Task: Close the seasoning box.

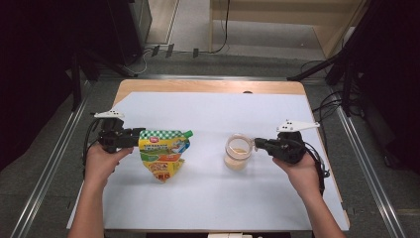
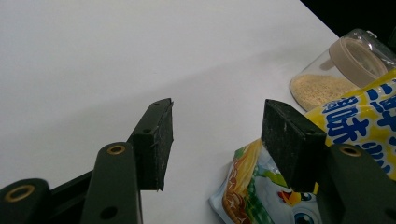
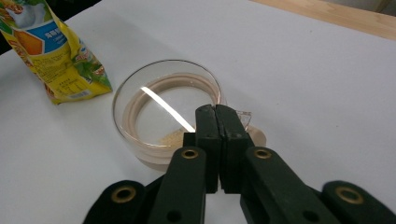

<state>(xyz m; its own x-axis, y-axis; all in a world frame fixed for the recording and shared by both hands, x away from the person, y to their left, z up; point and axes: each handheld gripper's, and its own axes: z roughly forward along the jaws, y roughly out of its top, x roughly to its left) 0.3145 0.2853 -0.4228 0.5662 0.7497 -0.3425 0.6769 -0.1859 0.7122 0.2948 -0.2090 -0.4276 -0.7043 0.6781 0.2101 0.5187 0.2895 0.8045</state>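
Jar [image 1: 237,151] of clear plastic, with a beige lid ring and a low layer of tan granules, stands on the white surface [image 1: 218,198], right of a yellow-green printed pouch [image 1: 163,153]. Right gripper [image 3: 216,112] fingers are closed together at the jar's rim; whether they pinch a tab there is unclear. Left gripper [image 2: 217,126] fingers stand apart, one beside the pouch's edge.

Black jaws pressed together at the near rim of a clear jar [image 3: 166,112] on the white tabletop [image 3: 303,74], yellow pouch [image 3: 56,60] lying just beyond.
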